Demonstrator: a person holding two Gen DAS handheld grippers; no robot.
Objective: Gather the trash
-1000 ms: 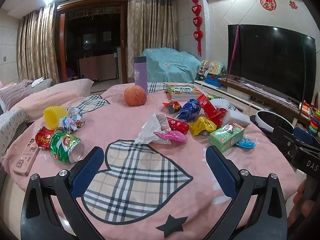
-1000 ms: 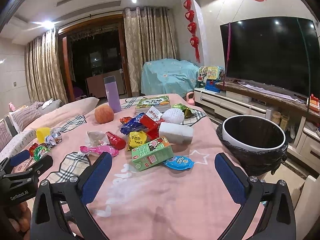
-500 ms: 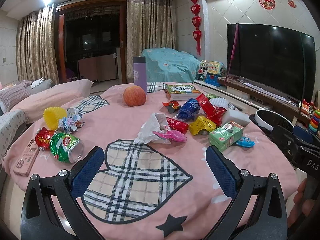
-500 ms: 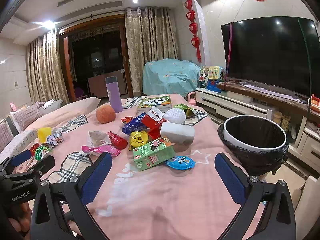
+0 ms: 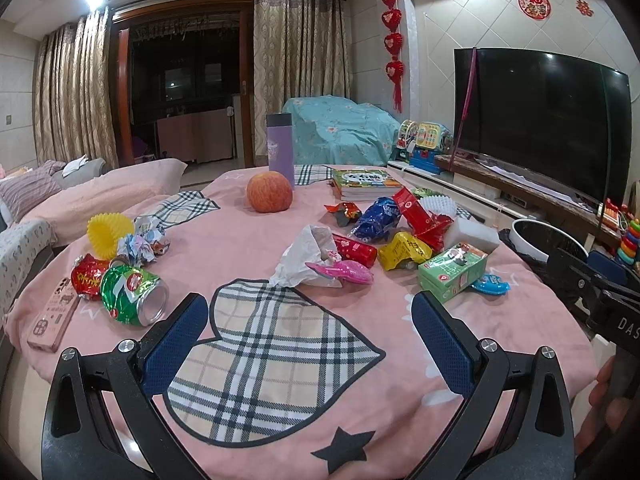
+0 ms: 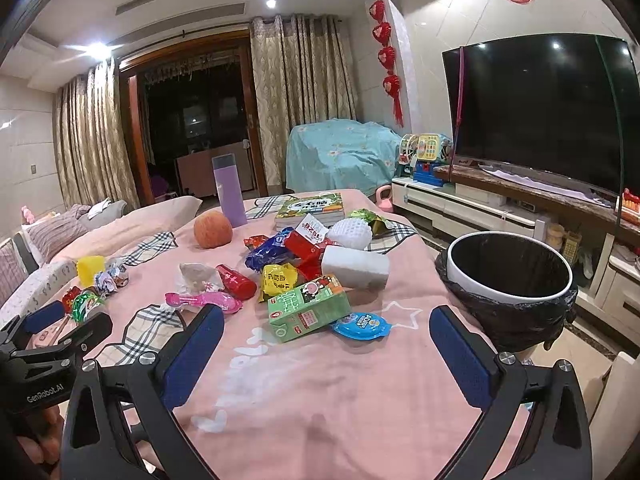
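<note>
Trash lies scattered on the pink-covered table (image 5: pixel 248 248): a crushed green can (image 5: pixel 130 294), a crumpled tissue (image 5: pixel 304 256), a green carton (image 5: pixel 452 272) (image 6: pixel 308 306), a blue round lid (image 6: pixel 360 325), and red, yellow and blue wrappers (image 6: pixel 280 256). A white bin with a black liner (image 6: pixel 508 276) stands right of the table. My left gripper (image 5: pixel 310 328) is open and empty over the plaid heart patch. My right gripper (image 6: pixel 326 340) is open and empty, just short of the carton and lid.
An apple (image 5: pixel 269 192), a purple flask (image 5: pixel 280 146), books (image 5: pixel 364 182), a phone (image 5: pixel 52 318), a yellow cup (image 5: pixel 108 232) and a white foam block (image 6: pixel 354 266) also sit on the table. A TV (image 6: pixel 540 112) and its stand are at the right, sofas at the left.
The right gripper has drifted slightly forward toward the carton. The left gripper has barely moved. Both stay open.
</note>
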